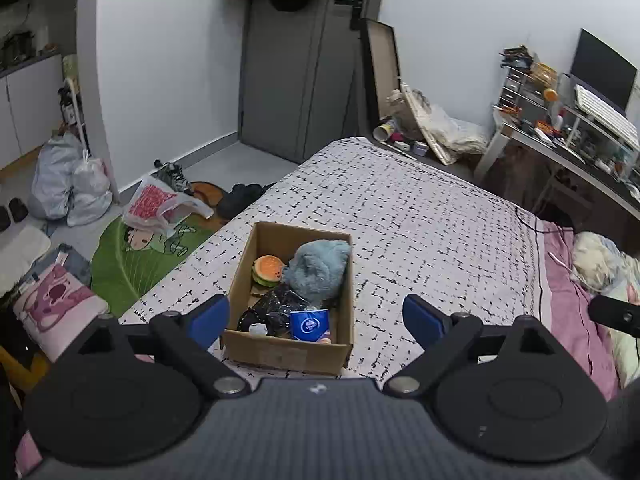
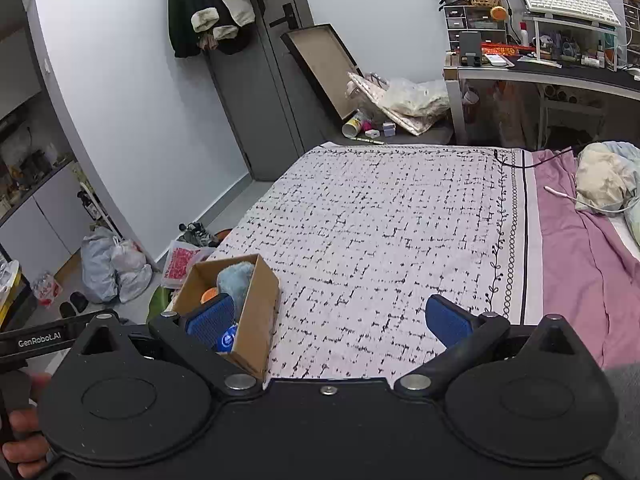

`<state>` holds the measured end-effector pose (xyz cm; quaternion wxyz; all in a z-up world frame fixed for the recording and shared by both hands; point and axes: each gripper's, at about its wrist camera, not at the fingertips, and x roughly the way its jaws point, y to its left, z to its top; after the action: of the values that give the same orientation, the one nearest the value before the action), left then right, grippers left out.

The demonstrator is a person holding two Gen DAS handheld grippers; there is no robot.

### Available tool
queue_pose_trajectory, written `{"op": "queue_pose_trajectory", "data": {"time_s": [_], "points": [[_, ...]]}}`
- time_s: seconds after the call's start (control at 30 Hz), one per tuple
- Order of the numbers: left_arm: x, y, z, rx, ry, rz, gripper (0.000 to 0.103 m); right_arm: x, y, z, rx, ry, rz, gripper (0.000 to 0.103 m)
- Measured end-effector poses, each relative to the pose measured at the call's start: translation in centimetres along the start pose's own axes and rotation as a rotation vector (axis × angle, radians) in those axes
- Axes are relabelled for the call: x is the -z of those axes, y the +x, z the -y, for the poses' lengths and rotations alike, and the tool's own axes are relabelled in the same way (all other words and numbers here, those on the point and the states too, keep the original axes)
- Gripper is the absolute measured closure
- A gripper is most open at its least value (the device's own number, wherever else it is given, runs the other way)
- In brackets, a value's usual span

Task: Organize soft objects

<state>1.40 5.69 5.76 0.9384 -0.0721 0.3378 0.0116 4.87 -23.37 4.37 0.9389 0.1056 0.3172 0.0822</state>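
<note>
Cardboard box (image 1: 286,344) sitting open on the bed (image 1: 420,220), near the bed's left edge, with the soft objects packed inside. Within the box: a fluffy blue-grey plush (image 1: 318,270) against the far right wall, a burger-shaped toy (image 1: 267,270) just left of the plush, a crumpled black glossy bag (image 1: 276,306) nearer than both, and a small blue packet (image 1: 309,324) upright against the near wall of the box. Left gripper (image 1: 316,318) above the near end of the box, blue fingers (image 1: 210,320) spread wide on either side of the box, nothing between them, no contact with the cardboard. Right gripper (image 2: 340,322) to the right of the box over bare checked bedspread, likewise spread wide and empty; in that view its left pad overlapping the box, touching or not impossible to tell. A hand (image 2: 22,440) visible at the lower left of the right wrist view, on the handle of the other tool. Beyond the box, floorward of the bed: a green cartoon rug (image 1: 132,260), a plastic bag with pink print (image 1: 154,204) and grey-white sacks (image 1: 72,184). Well past the box at the far end of the room, a grey door (image 1: 296,80) with clothes hung on top. Right of the box, a pink sheet (image 2: 580,248) and, further off, a cluttered desk (image 2: 560,72) with a white keyboard (image 2: 568,4).
</note>
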Motion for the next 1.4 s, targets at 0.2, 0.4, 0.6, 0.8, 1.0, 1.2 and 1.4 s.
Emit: {"op": "queue_pose_trajectory", "data": {"time_s": [0.2,0.4,0.6,0.8,1.0,1.2,1.4], "points": [[0.8,-0.8,0.7,-0.027,0.023,-0.020,0.010,1.0,0.0,-0.3,0.029,-0.025,-0.028,0.000],[1.0,-1.0,0.0,-0.054,-0.012,-0.036,0.010,1.2,-0.7,-0.8,0.004,-0.037,-0.032,0.000],[1.3,-1.4,-0.1,-0.077,0.011,-0.036,0.010,1.8,-0.2,-1.2,0.007,-0.054,-0.059,0.000],[1.6,-1.3,-0.3,-0.086,0.024,-0.049,0.010,2.0,-0.2,-1.1,-0.002,-0.039,-0.071,0.000],[1.7,-1.5,0.1,-0.077,0.047,-0.050,0.010,2.1,-0.1,-1.1,-0.005,-0.043,-0.083,0.000],[1.8,-1.3,0.3,-0.073,0.057,-0.061,0.010,2.1,-0.1,-1.2,-0.004,-0.051,-0.085,0.000],[1.8,-1.2,0.5,-0.077,0.066,-0.068,0.010,2.0,0.1,-1.1,-0.002,-0.048,-0.091,0.000]]}}
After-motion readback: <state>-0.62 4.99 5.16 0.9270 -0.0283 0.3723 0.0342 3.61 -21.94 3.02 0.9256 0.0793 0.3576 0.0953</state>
